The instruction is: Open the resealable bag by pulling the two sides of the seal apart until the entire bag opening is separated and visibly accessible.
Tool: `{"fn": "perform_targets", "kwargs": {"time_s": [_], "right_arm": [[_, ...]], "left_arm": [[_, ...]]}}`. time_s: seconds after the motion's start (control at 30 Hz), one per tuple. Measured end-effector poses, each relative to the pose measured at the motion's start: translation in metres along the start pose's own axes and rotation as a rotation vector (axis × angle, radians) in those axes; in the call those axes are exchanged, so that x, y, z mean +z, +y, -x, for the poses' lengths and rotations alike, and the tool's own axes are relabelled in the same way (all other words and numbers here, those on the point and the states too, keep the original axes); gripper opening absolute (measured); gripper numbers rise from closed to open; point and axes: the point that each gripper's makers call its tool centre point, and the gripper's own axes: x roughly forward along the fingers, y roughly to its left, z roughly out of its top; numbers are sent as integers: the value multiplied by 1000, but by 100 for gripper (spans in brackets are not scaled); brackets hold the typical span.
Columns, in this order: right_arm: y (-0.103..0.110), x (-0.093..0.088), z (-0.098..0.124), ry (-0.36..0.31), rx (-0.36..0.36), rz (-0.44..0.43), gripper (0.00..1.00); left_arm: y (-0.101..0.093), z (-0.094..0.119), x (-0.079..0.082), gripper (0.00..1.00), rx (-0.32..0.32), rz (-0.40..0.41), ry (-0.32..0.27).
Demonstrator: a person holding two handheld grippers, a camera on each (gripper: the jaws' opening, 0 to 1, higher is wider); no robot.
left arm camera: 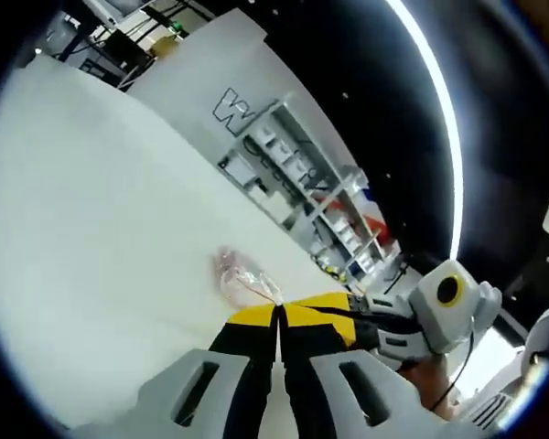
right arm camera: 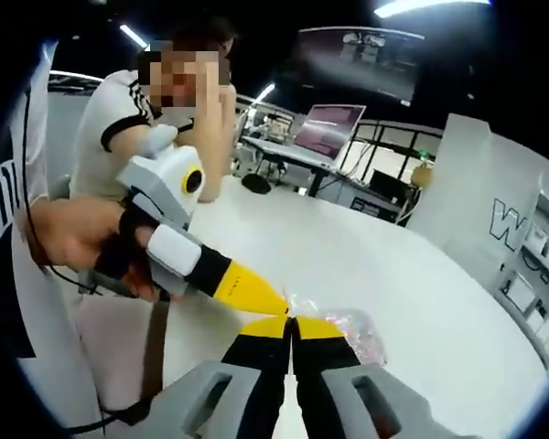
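On the white round counter (left arm camera: 91,229) we see a small clear plastic resealable bag with pinkish contents (left arm camera: 242,274) — its near edge pinched from both sides. Our left yellow-tipped tool (left arm camera: 278,315) is closed on the bag's edge; our right yellow-tipped tool (right arm camera: 293,326) is closed on it too, tips nearly touching. A seated person in a white striped shirt (right arm camera: 119,128) sits behind the counter.
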Motion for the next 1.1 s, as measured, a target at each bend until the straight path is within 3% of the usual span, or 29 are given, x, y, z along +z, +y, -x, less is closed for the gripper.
{"fn": "perform_targets", "kwargs": {"time_s": [0.4,0.7,0.9,1.1], "right_arm": [[-1,-2,2,-14,10,-31,0],[-1,-5,2,12,18,4,0],[-9,-3,10,-6,-3,-45,0],[1,2,8,-14,23,-36,0]], "left_arm": [[1,-5,-3,3,-14,50,21],[-1,-3,-8,1,1,22,41],[-1,-1,-5,1,-2,28,25],[-2,-1,-5,1,-3,22,27]]}}
